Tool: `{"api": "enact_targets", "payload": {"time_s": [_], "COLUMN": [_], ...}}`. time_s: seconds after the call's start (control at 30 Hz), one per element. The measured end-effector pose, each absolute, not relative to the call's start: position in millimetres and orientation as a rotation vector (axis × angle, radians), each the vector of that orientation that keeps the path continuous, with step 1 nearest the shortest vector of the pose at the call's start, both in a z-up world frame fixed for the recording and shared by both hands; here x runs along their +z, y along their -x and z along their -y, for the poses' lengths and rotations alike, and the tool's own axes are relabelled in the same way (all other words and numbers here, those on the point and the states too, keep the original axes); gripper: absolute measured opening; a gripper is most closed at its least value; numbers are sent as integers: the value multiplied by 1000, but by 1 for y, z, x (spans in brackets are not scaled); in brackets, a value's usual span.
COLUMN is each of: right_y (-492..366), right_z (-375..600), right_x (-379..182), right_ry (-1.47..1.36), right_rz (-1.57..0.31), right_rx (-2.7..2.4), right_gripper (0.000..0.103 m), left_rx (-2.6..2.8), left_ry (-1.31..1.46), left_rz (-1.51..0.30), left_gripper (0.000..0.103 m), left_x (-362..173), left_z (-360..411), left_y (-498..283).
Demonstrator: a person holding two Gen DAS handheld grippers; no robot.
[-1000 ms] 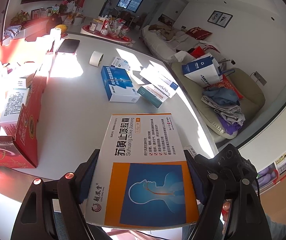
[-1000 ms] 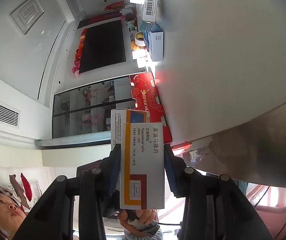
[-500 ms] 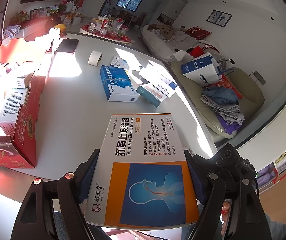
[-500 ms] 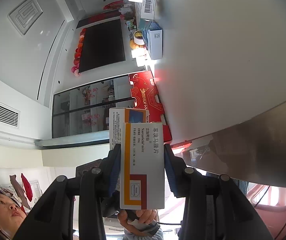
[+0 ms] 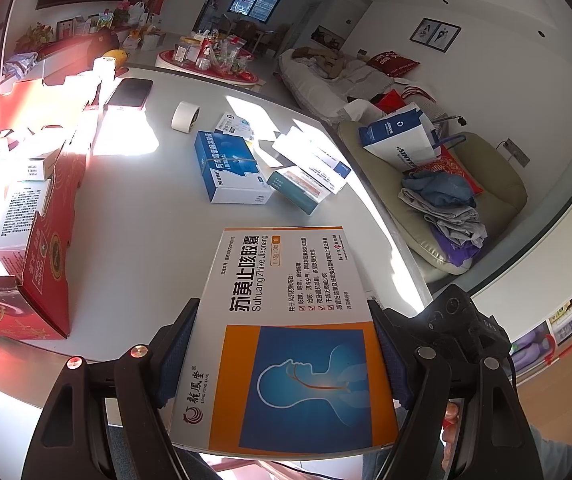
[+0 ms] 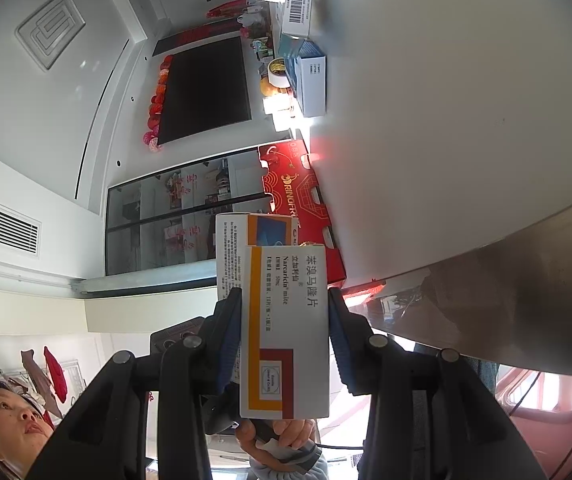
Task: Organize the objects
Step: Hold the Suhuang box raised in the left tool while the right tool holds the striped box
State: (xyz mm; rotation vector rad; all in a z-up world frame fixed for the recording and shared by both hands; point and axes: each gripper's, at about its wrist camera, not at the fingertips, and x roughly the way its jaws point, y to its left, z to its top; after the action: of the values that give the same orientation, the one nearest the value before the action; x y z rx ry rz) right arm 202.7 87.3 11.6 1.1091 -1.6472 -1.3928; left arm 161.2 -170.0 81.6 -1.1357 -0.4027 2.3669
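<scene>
the white table [image 5: 134,216] runs out of the left wrist view at left under sun glare, which washes out the contents of the red carton [image 5: 42,248]. the left gripper [image 5: 282,344] clamps the large orange and blue medicine box [image 5: 286,344] by both side edges above the table's near edge; its near end is cut off. the right gripper [image 6: 286,328] is closed on the narrow white and orange box [image 6: 286,332], which hides much of a second box [image 6: 254,236] behind it. nothing has shifted since a second ago.
</scene>
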Motion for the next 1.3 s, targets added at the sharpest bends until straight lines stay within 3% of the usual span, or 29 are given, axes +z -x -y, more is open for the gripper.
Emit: {"api": "enact_targets", "payload": {"time_s": [1.3], "right_y": [-202], "right_z": [-89], "right_x": [13], "right_ry": [-1111], "right_rz": [1650], "right_rx": [-1387], "right_gripper": [41], "left_rx": [2369], "left_ry": [1137], "left_rz": [416], "left_gripper": [82], "left_x": [81], "left_z": [172], "left_y": [-161]}}
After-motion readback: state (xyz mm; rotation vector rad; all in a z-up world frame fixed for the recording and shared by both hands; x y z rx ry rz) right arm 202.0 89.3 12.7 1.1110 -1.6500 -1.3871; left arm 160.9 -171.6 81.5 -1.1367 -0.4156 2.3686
